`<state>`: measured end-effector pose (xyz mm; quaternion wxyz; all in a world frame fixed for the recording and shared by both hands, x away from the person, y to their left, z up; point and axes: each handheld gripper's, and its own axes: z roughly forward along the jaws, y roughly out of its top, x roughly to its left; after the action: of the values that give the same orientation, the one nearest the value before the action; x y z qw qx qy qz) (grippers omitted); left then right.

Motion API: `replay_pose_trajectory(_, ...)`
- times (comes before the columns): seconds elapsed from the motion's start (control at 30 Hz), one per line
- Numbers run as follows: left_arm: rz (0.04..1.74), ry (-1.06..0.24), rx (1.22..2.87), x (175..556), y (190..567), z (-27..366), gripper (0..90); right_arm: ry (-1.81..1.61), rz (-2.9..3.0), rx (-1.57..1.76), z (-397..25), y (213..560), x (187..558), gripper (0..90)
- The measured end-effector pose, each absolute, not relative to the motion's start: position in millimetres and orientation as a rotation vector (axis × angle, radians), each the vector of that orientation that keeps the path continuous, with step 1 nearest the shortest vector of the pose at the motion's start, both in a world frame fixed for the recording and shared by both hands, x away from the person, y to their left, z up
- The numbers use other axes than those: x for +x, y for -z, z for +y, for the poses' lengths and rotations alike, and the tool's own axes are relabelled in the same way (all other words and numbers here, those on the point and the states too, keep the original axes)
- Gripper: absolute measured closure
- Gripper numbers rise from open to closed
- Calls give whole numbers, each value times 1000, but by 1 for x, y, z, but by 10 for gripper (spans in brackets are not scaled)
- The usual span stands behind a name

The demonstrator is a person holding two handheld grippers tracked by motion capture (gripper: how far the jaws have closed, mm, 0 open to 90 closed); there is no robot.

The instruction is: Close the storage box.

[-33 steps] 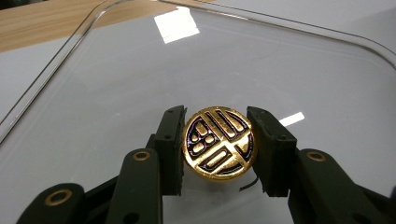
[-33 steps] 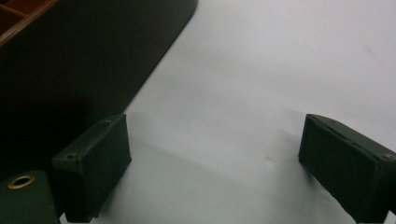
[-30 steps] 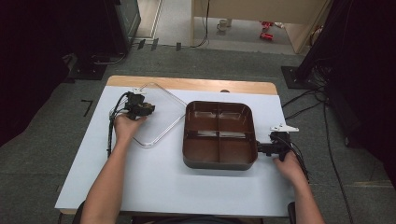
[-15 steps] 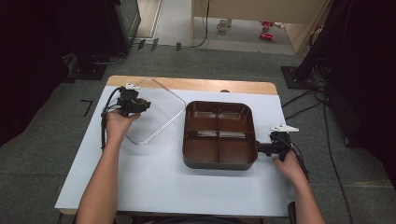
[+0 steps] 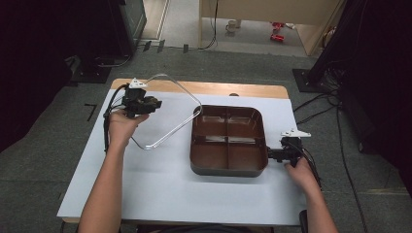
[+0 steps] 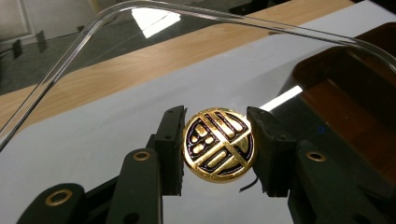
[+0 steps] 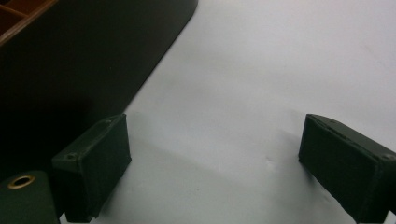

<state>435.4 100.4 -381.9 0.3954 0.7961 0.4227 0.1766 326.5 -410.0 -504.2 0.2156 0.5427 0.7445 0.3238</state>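
High view: the left gripper (image 5: 145,103) has carried the clear lid (image 5: 165,109) farther left, off the brown tray (image 5: 228,141). Left gripper view: jaws clamp the lid's gold knob (image 6: 218,145). Right gripper view: right gripper (image 7: 210,163) wide open, empty, beside the tray on the bench (image 7: 261,70).

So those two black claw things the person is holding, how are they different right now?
The left gripper is shut on the gold knob of the clear lid, holding it lifted and tilted; the right gripper holds nothing, its jaws wide apart. The left is raised over the table's left part; the right sits low beside the brown tray. Both have black jaws and a hand behind them.
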Motion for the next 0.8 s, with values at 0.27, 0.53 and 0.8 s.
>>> replay_pose_trajectory(0.27, 977, -365, 2029, 430, 374, 80, 599, -898, 2063, 1507, -410, 504, 326, 84)
replay_pose_trajectory(0.53, 892, -338, 2061, 427, 375, 58, 598, -898, 2064, 1505, -410, 504, 326, 85)
replay_pose_trajectory(0.8, 802, -307, 2100, 427, 384, 34, 599, -898, 2063, 1507, -410, 504, 326, 84)
